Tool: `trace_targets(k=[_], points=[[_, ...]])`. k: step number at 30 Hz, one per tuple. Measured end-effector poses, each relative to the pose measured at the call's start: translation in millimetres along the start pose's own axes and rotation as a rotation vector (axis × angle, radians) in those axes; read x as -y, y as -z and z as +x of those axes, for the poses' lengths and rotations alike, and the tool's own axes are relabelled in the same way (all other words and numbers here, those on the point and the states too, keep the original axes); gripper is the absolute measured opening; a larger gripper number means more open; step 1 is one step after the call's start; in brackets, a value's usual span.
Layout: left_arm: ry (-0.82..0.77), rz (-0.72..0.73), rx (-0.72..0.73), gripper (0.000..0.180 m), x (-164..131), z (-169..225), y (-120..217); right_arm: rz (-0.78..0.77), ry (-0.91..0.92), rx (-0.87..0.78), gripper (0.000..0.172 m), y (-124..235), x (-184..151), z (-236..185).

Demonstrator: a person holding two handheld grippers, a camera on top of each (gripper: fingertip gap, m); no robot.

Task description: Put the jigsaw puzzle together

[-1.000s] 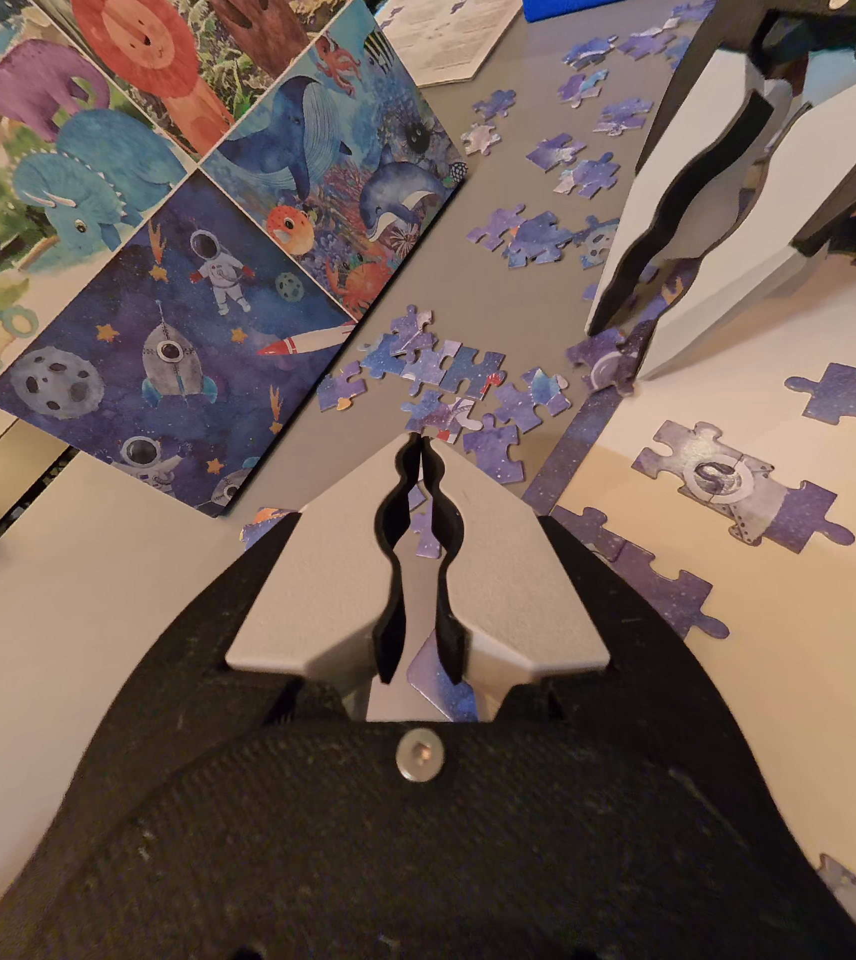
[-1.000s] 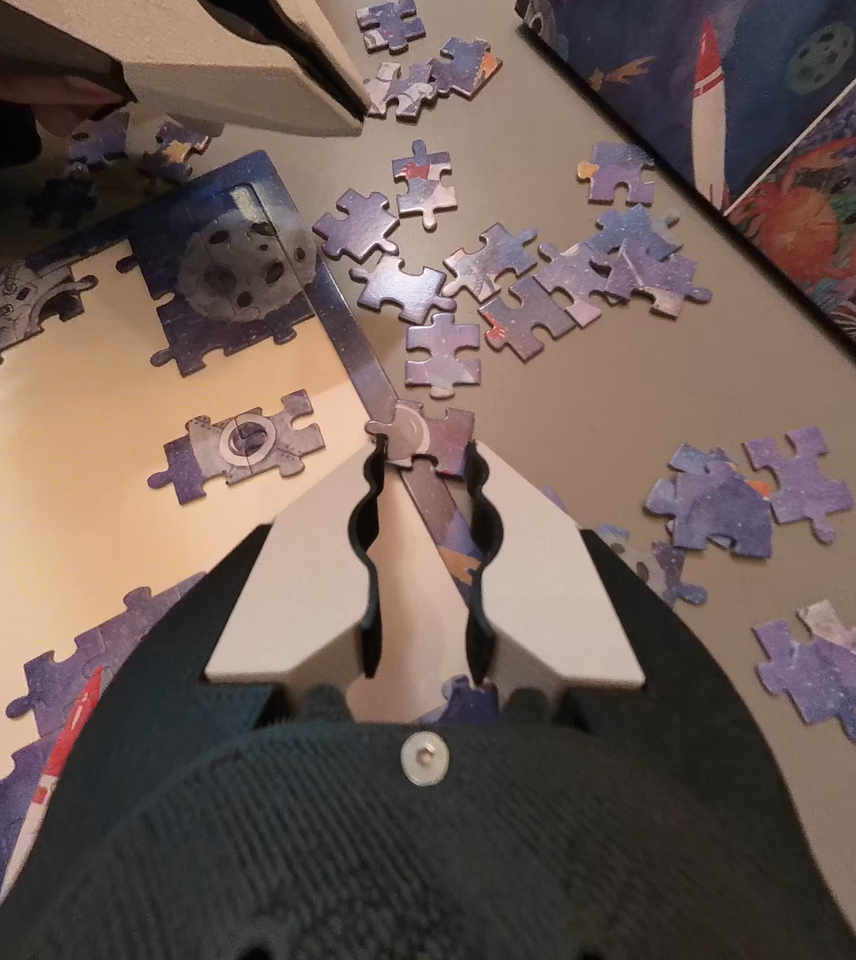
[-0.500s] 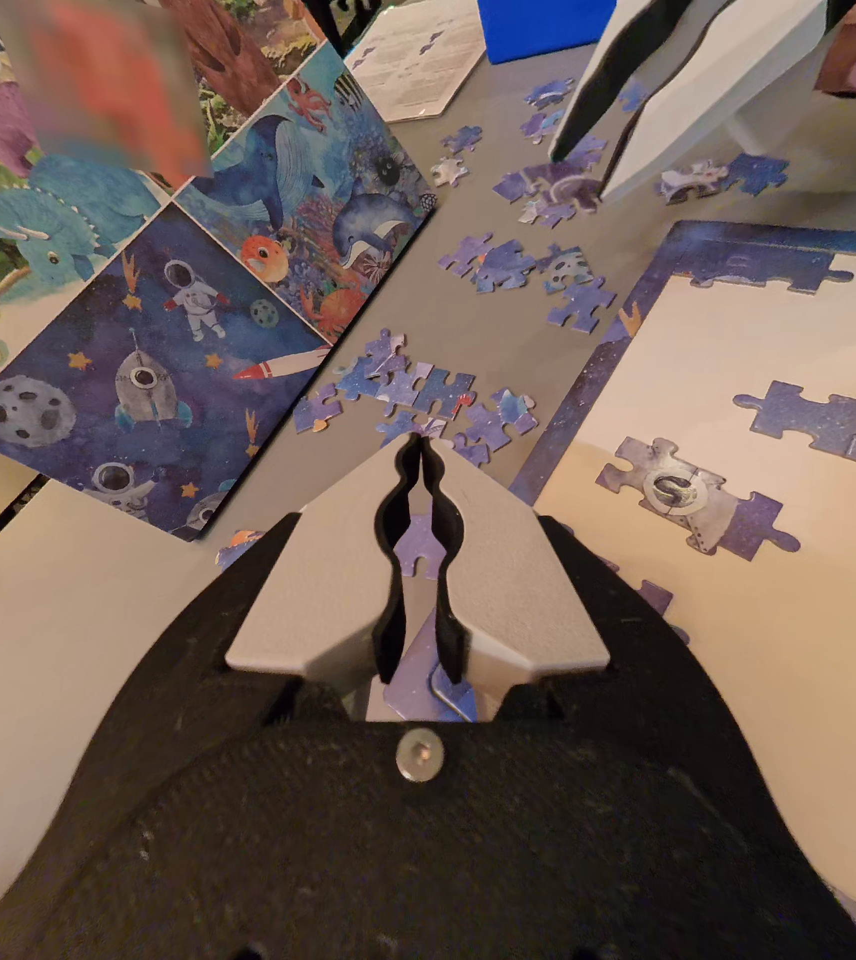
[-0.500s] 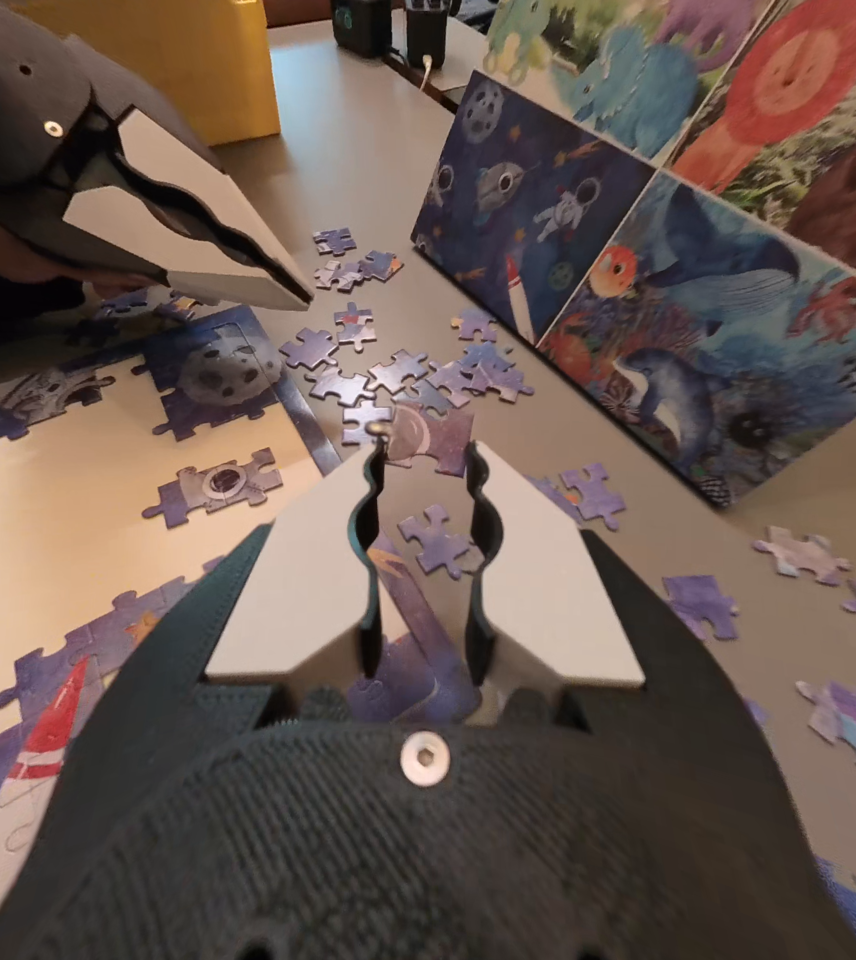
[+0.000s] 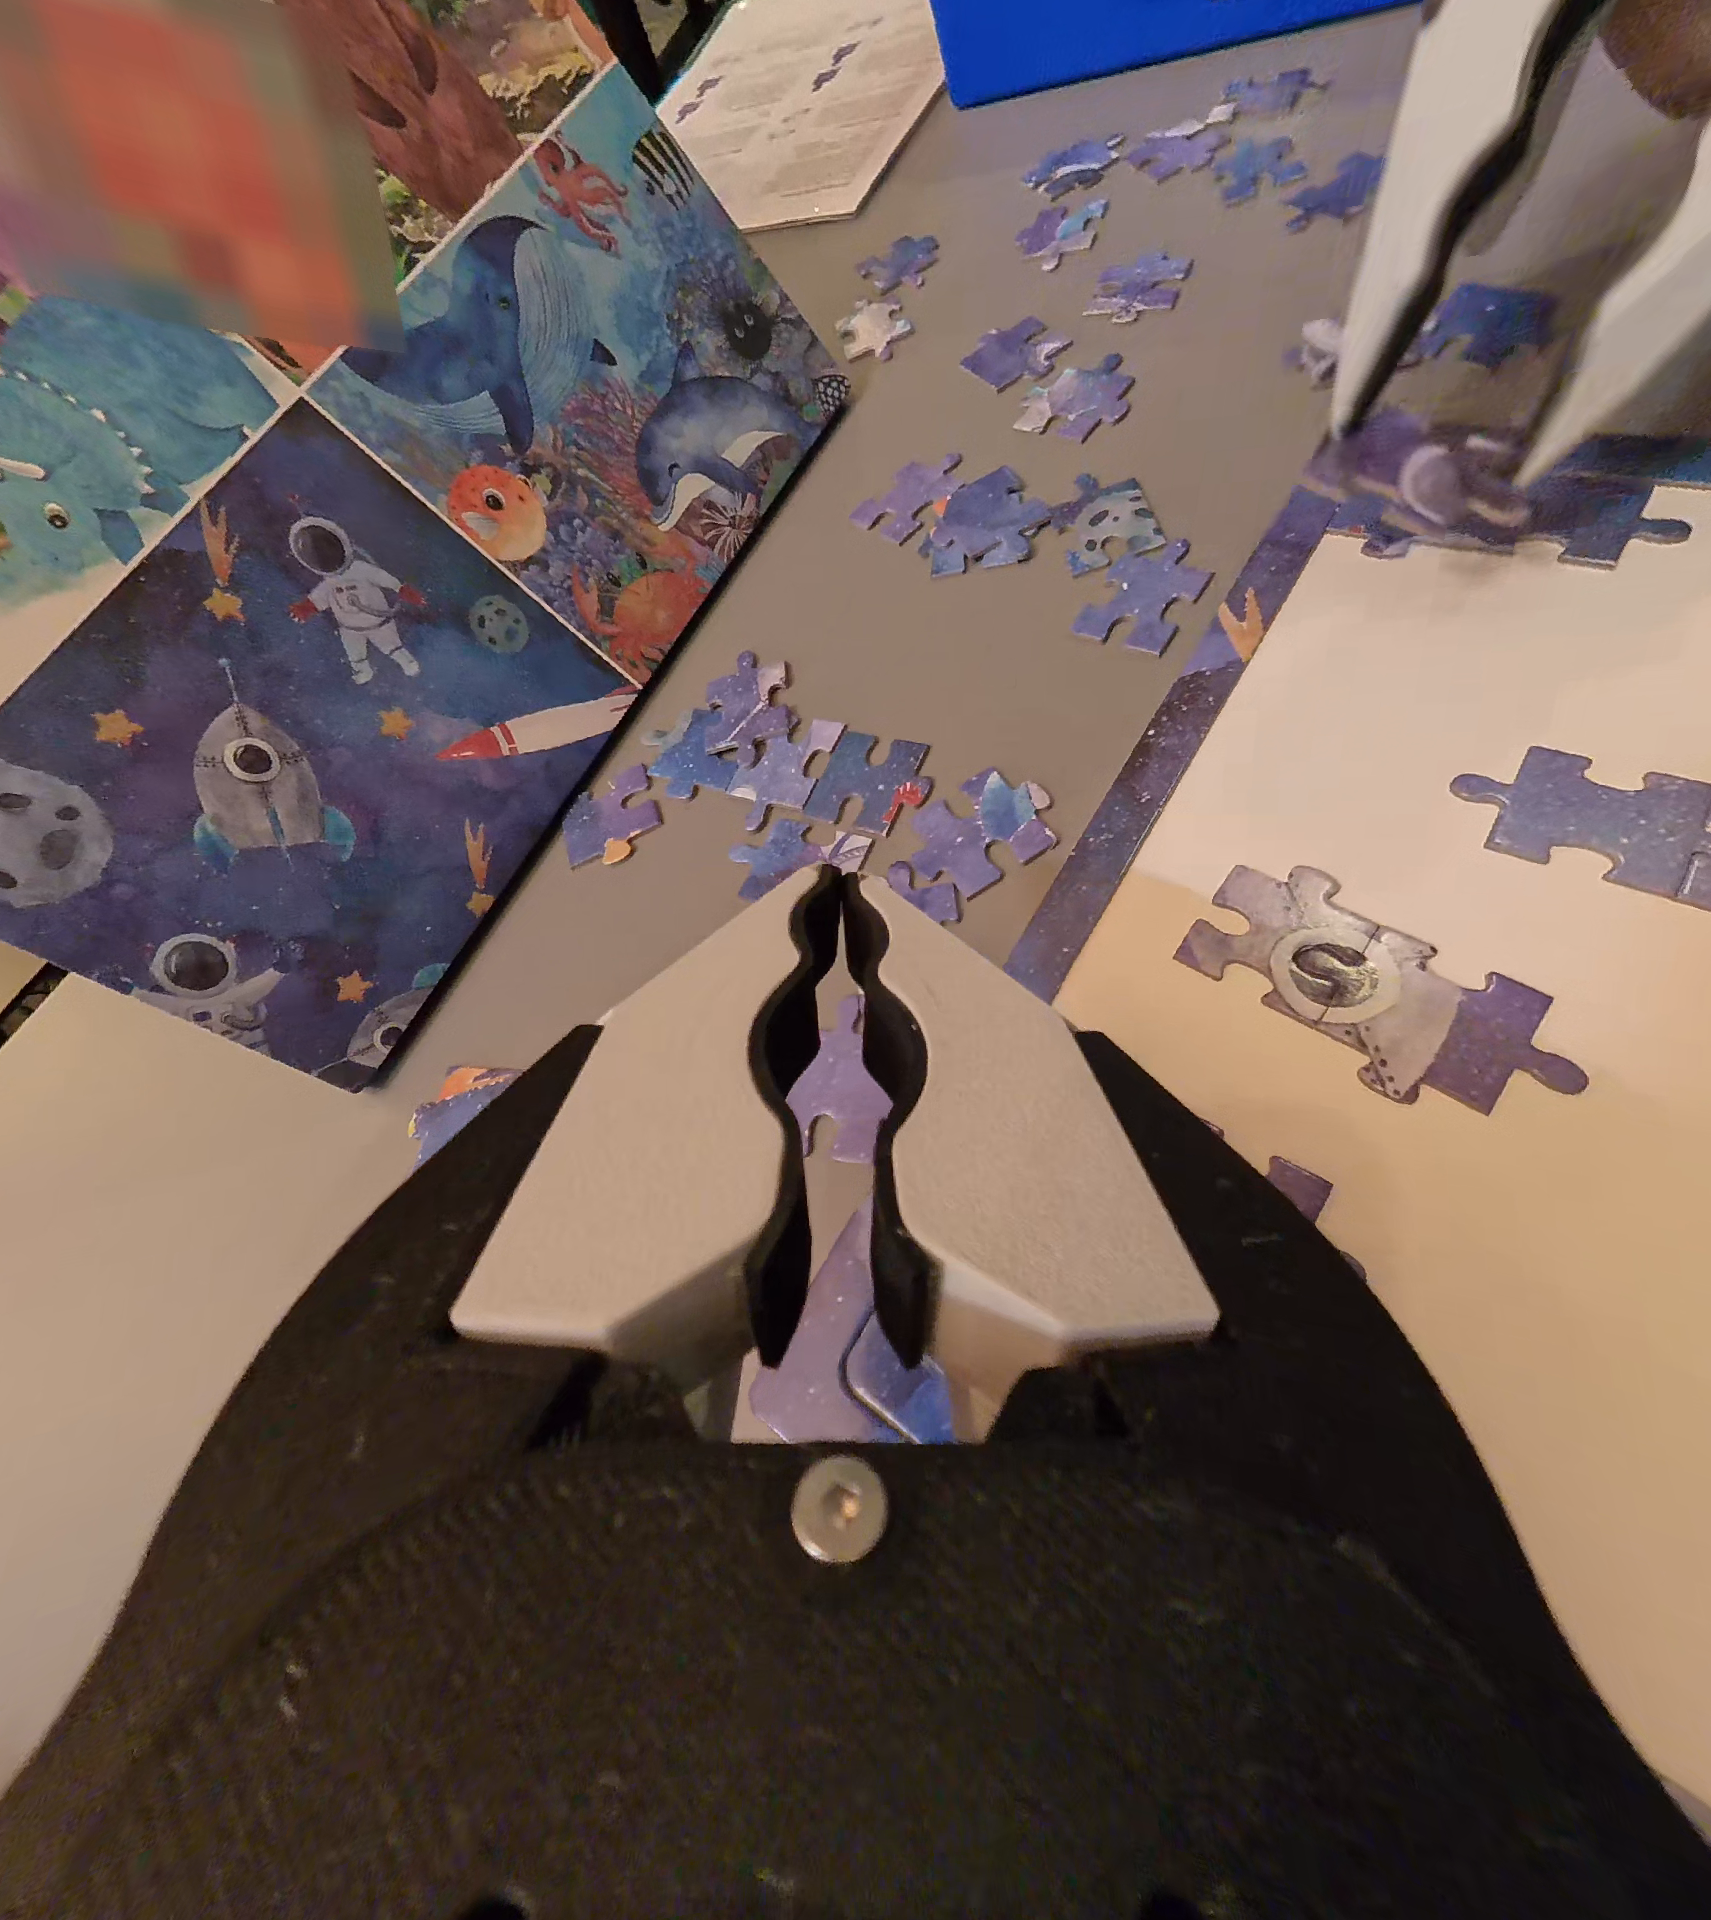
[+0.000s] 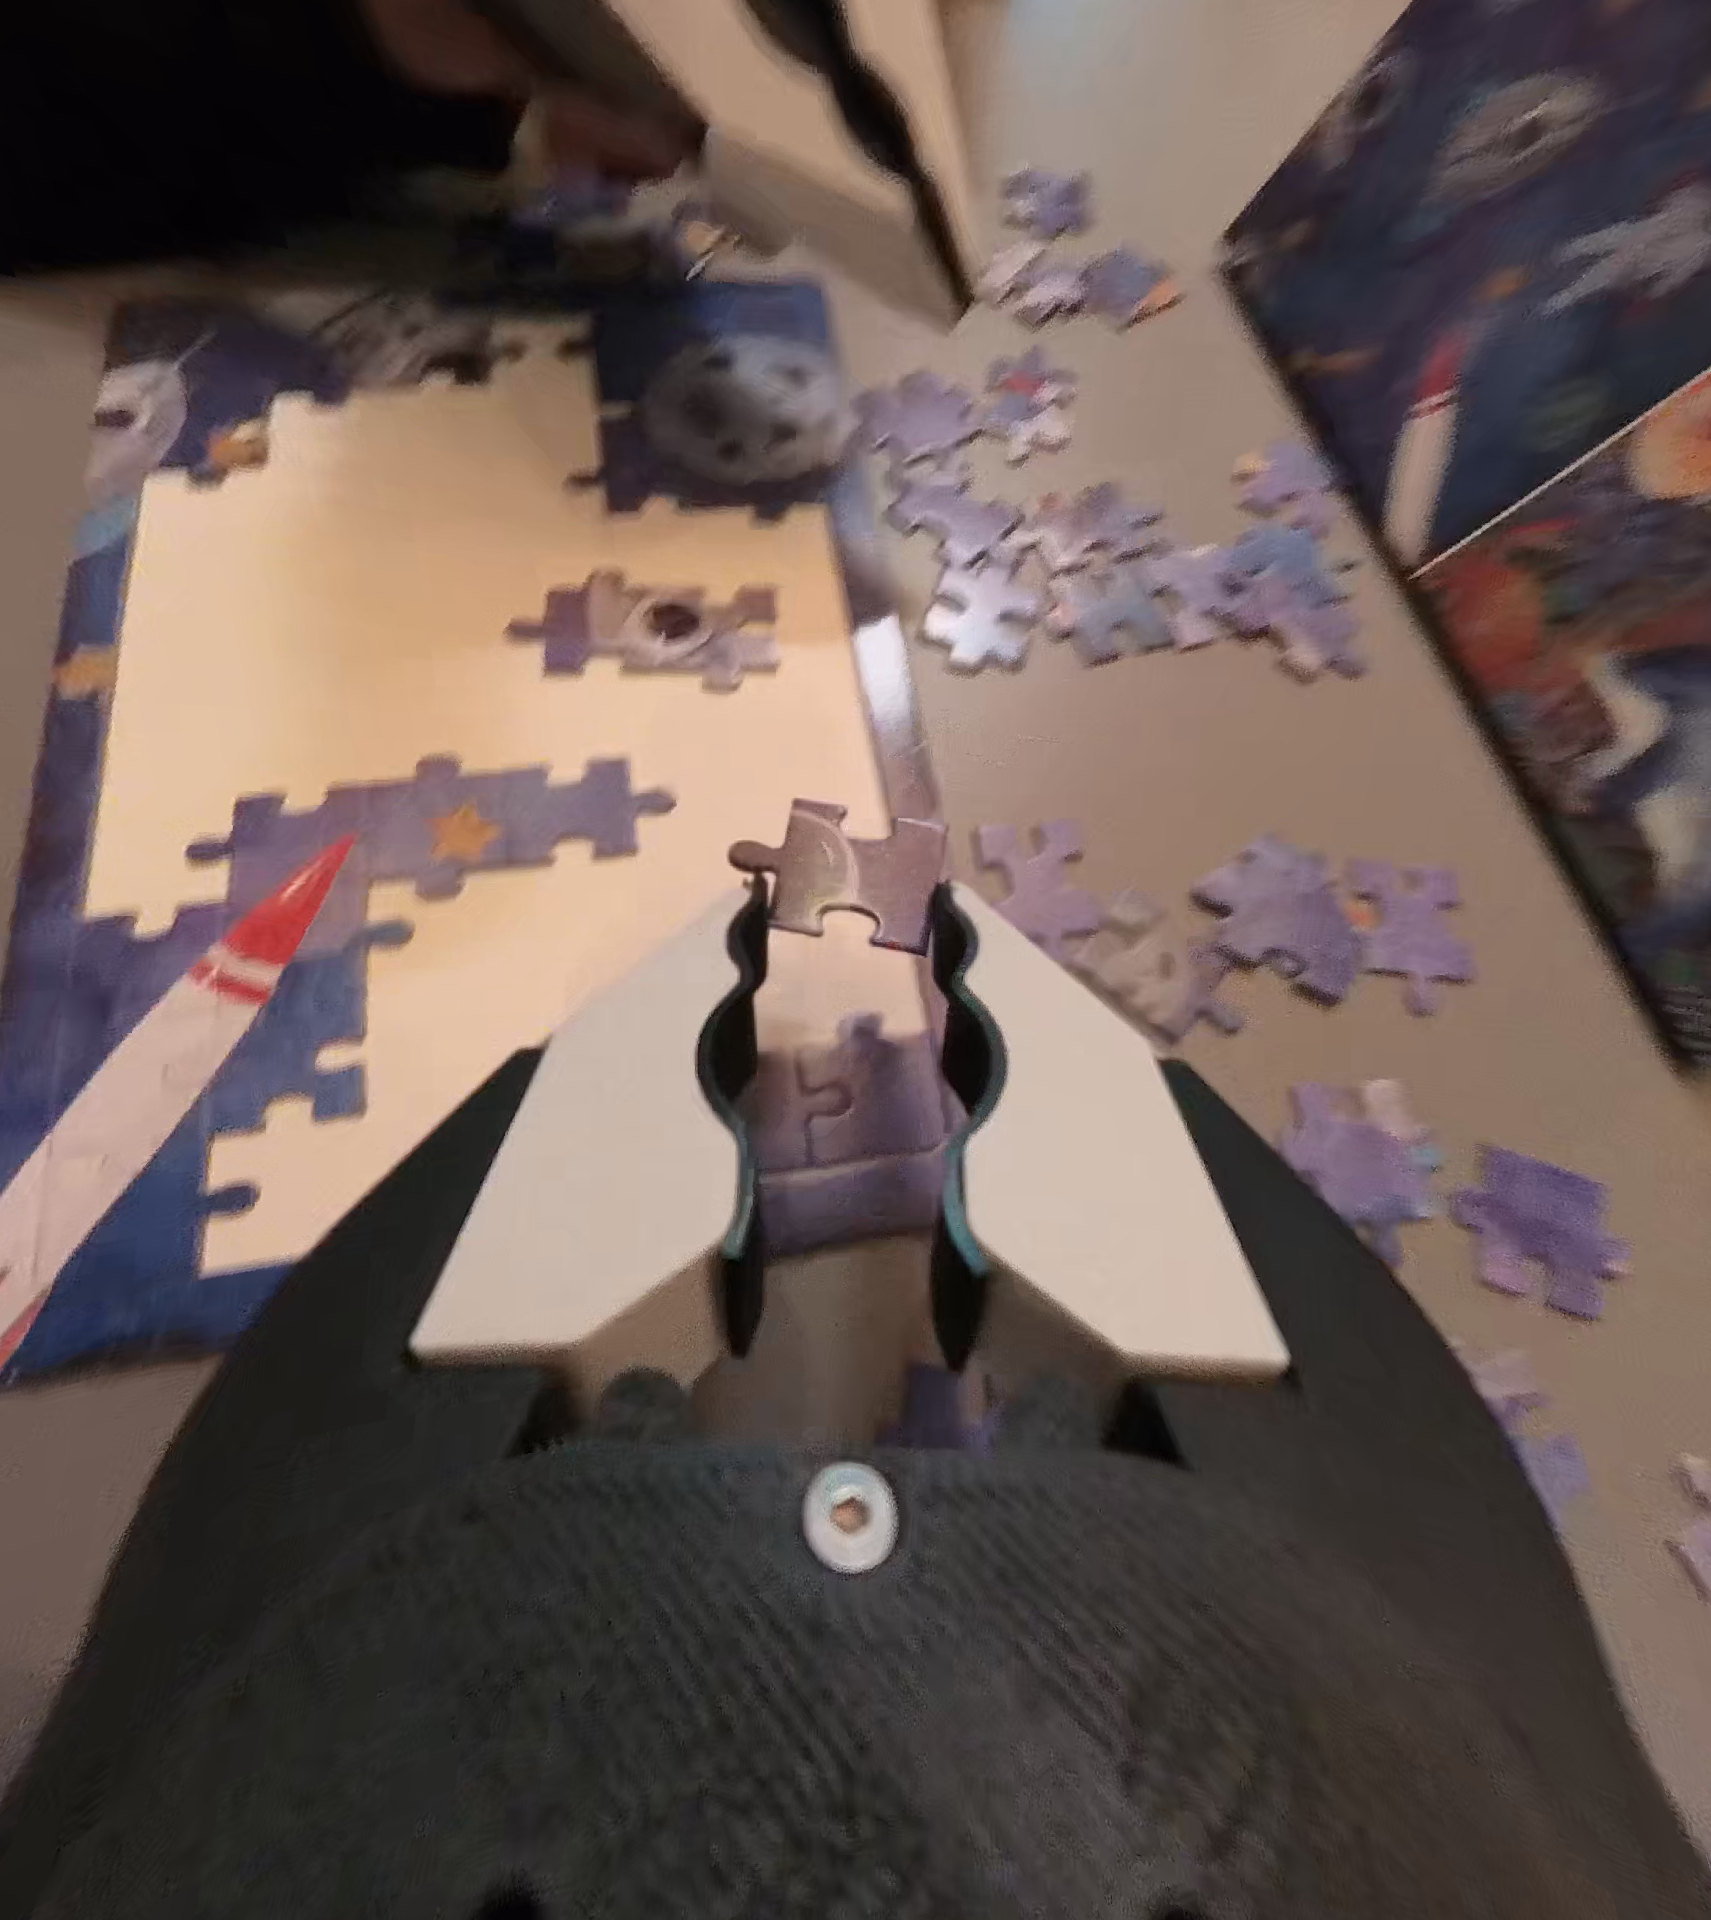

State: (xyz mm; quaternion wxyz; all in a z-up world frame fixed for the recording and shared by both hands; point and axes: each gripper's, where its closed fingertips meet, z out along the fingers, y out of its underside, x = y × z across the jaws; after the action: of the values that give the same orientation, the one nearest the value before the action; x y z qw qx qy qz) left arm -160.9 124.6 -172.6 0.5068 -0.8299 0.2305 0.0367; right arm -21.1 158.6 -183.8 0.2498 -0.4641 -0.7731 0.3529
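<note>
right hand-held gripper (image 6: 835, 883), now over puzzle board (image 6: 477, 727), clamped on purple piece (image 6: 846, 873)

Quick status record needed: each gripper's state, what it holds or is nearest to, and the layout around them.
left gripper: shut, empty, above loose pieces
right gripper: shut on purple piece, above the tray's right edge
tray: partly filled; rocket near corner, moon far corner
box: left of the loose pieces
table: grey, pieces scattered

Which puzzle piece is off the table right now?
The purple piece clamped between the right gripper's fingertips, above the puzzle board's edge. All other loose pieces lie flat.
</note>
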Motion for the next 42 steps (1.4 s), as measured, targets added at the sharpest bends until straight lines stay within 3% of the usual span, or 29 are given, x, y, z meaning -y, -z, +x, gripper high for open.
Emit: trace_targets(k=[4,42], points=[[-0.001,-0.009,-0.003,0.000,-2,1,-2,-0.045,0.002,0.041,0.030,-4,-17,-6],[-0.025,-0.036,-0.001,0.000,-7,3,-5,-0.136,0.038,-0.069,0.037,-12,-32,8]])
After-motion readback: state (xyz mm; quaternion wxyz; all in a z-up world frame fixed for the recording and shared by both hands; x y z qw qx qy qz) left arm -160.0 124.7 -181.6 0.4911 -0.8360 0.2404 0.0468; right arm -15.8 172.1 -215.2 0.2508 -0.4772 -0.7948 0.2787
